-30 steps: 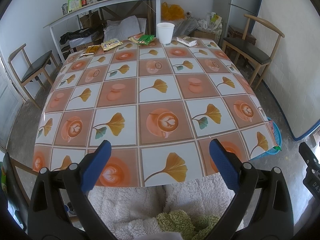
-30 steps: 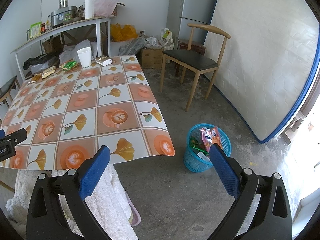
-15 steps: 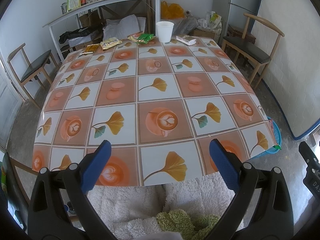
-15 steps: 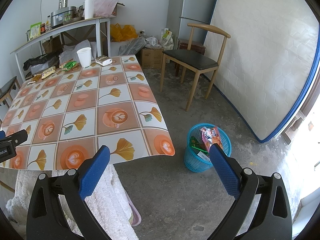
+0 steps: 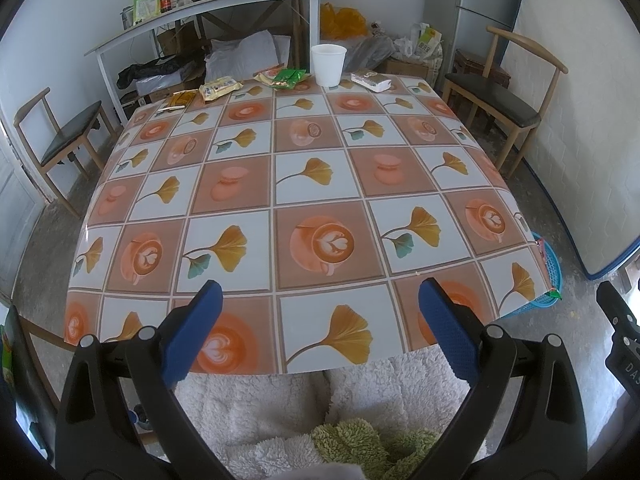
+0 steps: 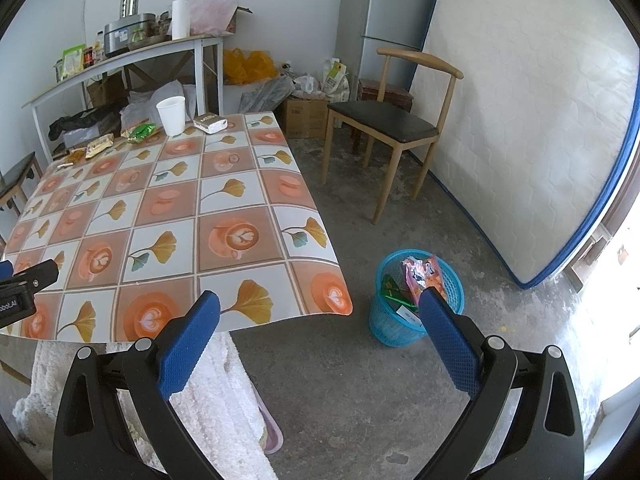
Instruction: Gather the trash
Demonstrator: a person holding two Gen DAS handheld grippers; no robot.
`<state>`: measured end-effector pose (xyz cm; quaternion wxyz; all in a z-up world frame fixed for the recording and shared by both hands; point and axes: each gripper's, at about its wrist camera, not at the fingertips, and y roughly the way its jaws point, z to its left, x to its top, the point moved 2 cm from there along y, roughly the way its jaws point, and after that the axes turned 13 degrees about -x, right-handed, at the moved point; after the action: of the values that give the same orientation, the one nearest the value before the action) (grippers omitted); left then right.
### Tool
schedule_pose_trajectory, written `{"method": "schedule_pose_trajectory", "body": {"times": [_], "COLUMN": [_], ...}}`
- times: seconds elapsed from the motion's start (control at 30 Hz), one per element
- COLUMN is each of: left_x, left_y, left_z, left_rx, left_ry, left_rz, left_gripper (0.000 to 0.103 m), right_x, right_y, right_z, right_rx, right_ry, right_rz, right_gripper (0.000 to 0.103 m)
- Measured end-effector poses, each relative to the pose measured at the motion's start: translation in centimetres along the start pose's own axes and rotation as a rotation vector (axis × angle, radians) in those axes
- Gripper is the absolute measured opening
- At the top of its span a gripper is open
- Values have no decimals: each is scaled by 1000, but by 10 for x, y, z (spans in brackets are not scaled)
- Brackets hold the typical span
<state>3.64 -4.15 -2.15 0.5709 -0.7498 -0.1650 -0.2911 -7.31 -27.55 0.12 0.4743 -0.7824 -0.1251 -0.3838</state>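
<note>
Trash lies along the far edge of the patterned table (image 5: 320,184): a white paper cup (image 5: 328,65), a green wrapper (image 5: 289,77), a yellow wrapper (image 5: 221,87), an orange wrapper (image 5: 182,99) and a white packet (image 5: 371,80). The cup (image 6: 172,115) and white packet (image 6: 210,123) also show in the right wrist view. A blue basket (image 6: 416,300) on the floor right of the table holds several wrappers. My left gripper (image 5: 318,328) hangs open over the table's near edge, empty. My right gripper (image 6: 320,334) is open and empty above the floor, close to the basket.
Wooden chairs stand at the right (image 5: 504,92) and left (image 5: 60,140) of the table. A cluttered shelf (image 5: 208,12) and bags sit behind it. A mattress (image 6: 520,120) leans on the right wall. A fluffy white cloth (image 5: 280,396) lies below the near table edge.
The left gripper has drifted slightly forward over the table, so the table looks a little nearer. The right gripper has held still. Both stay open.
</note>
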Motion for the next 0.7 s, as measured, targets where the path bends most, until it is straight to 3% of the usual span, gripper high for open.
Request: {"method": "schedule_pose_trajectory", "body": {"times": [0.7], "left_x": [0], "left_y": [0], "left_z": [0], "left_rx": [1], "left_ry": [-1], "left_rz": [0], "left_gripper": [95], "right_x": [1], "right_y": [0], "right_z": [1], "right_rx": [0], "right_ry": [-1], "right_rz": [0], "right_gripper": [97]}}
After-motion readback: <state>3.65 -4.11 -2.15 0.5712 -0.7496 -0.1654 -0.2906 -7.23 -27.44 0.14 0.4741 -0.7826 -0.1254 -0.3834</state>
